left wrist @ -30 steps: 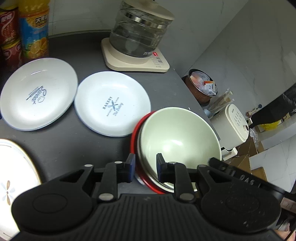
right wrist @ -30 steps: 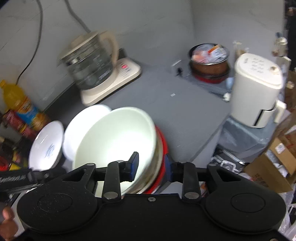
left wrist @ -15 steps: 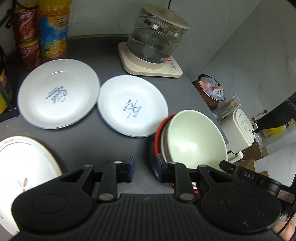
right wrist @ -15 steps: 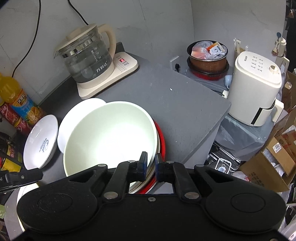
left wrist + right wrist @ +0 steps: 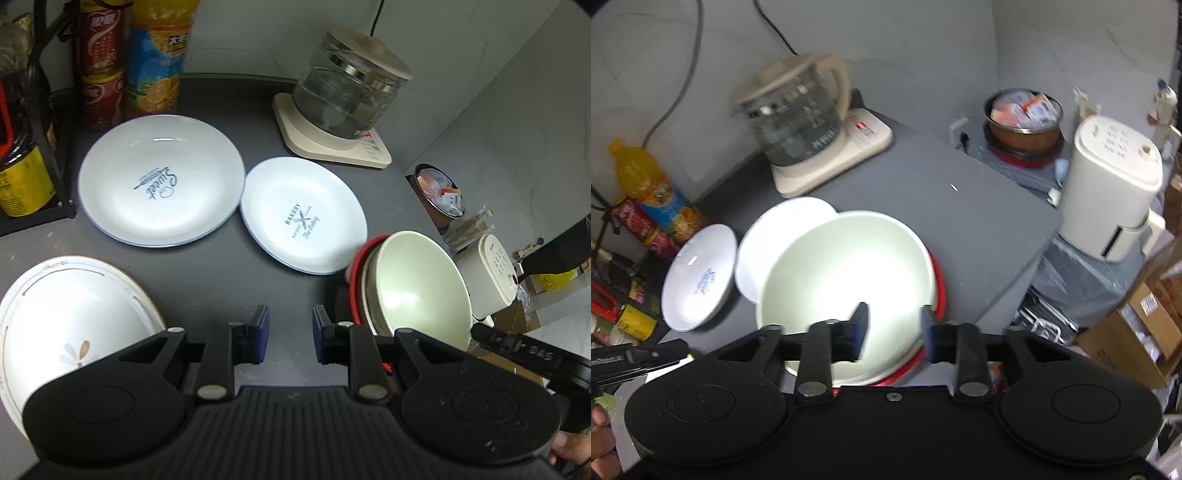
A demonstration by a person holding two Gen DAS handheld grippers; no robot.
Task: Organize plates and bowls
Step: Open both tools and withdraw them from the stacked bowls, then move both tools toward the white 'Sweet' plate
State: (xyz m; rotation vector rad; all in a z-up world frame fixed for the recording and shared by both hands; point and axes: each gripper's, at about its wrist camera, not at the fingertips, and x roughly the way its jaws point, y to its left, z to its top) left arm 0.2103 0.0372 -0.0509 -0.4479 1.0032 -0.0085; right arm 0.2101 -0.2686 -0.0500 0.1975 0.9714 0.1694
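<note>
With bowls (image 5: 846,280) nested on the bench (image 5: 207,273), both the left gripper (image 5: 289,334) and right gripper (image 5: 893,332) are hovering open and empty, so stacking the plates (image 5: 303,214) beside the bowls likely comes next.

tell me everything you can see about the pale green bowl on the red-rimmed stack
The pale green bowl is round, deep and glossy, apparently glazed ceramic, and empty. It sits upright as the top piece of a nested stack, over a beige bowl rim and a red rim, near the grey table's front corner. Its far edge overlaps the bakery plate. The right gripper is open, fingers straddling its near rim.
</note>
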